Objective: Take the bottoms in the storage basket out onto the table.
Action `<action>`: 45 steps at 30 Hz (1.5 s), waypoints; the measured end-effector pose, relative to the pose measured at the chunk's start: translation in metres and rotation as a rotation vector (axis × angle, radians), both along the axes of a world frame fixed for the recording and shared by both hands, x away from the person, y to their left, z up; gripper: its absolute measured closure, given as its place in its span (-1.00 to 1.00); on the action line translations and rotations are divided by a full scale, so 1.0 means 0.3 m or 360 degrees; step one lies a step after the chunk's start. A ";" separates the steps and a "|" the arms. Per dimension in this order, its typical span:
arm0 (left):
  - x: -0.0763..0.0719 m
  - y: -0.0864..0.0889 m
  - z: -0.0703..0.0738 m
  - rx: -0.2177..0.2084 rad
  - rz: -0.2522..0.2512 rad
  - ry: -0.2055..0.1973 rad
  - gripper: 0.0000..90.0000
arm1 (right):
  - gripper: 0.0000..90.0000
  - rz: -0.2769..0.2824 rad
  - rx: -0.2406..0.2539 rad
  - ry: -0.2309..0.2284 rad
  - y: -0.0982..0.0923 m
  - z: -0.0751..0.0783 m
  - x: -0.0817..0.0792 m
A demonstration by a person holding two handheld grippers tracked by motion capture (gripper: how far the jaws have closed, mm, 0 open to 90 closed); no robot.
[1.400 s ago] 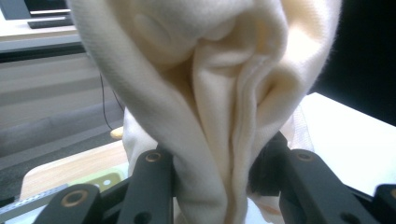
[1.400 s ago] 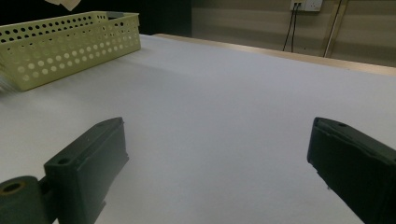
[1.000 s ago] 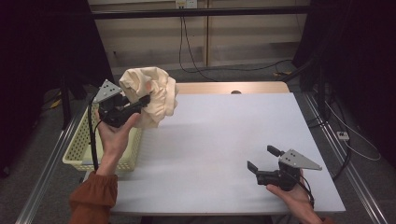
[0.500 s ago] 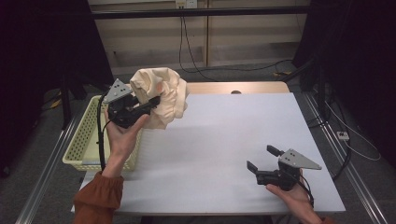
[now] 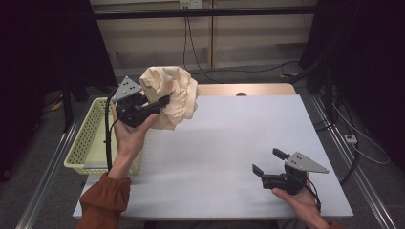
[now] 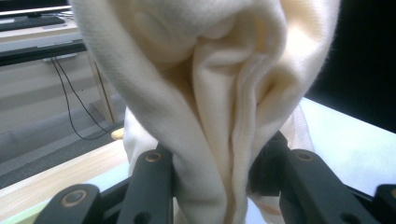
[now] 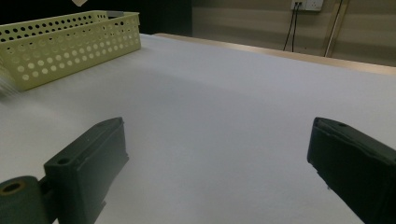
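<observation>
- My left claw (image 5: 160,101) is clamped on a crumpled cream-coloured cloth (image 5: 172,98), held up in the air above the far left corner of the white surface (image 5: 229,143).
- In the left gripper view the cloth (image 6: 210,93) is bunched in thick folds between my two black jaws, pads pressing it from both sides.
- The cloth hangs as a loose ball off the claw, no part of it touching the surface as far as I can tell from the high view.
- My left hand (image 5: 131,136) grips the claw body from below, orange sleeve (image 5: 102,202) at the bottom edge of the high view, black cable (image 5: 108,138) trailing down along the forearm.
- Pale yellow perforated plastic basket (image 5: 86,138) sits at the left edge of the surface, just beside and below my left hand; the cloth is up and to the right of it, not inside.
- Basket (image 7: 65,44) shows far off to the upper left in the right gripper view too.
- My right claw (image 5: 270,161) is wide open, nothing between the jaws, low over the near right part of the surface.
- Right hand (image 5: 298,202) holds it from the bottom right, grey three-cornered plate (image 5: 305,163) on top.
- Right claw is well apart from the cloth and the basket.
- Bare white surface lies between the two claws.
</observation>
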State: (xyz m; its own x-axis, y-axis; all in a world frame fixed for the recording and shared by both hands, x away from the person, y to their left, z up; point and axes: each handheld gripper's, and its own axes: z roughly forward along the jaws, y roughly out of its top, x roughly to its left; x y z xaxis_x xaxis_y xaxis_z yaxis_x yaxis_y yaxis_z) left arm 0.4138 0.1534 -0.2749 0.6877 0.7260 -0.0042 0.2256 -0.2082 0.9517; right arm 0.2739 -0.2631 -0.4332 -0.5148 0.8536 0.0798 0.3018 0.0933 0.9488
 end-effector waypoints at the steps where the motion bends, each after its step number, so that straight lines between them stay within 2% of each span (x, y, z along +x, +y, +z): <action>1: 0.003 -0.006 0.000 0.0005 0.0006 0.0002 0.46 | -0.90 0.0000 0.0001 0.0001 0.000 0.000 0.000; 5: 0.014 -0.021 -0.007 -0.0022 -0.0011 0.0024 0.46 | -0.90 0.0000 0.0000 -0.0001 0.000 0.000 0.000; 9: 0.015 -0.040 -0.009 -0.0015 -0.0024 0.0027 0.46 | -0.90 -0.0001 0.0002 0.0000 0.000 0.000 0.000; 16: 0.014 -0.071 -0.001 -0.0048 -0.0054 0.0023 0.46 | -0.90 -0.0004 0.0006 0.0003 0.000 0.001 -0.001; 31: 0.028 -0.139 -0.013 -0.0037 -0.0107 0.0063 0.46 | -0.90 -0.0003 0.0009 0.0002 -0.001 0.001 -0.002; 37: 0.033 -0.165 -0.019 -0.0076 -0.0136 0.0081 0.46 | -0.90 0.0000 0.0011 0.0000 -0.002 0.001 -0.001; 45: 0.042 -0.212 -0.025 -0.0077 -0.0164 0.0108 0.46 | -0.90 0.0001 0.0013 0.0003 -0.001 0.001 -0.001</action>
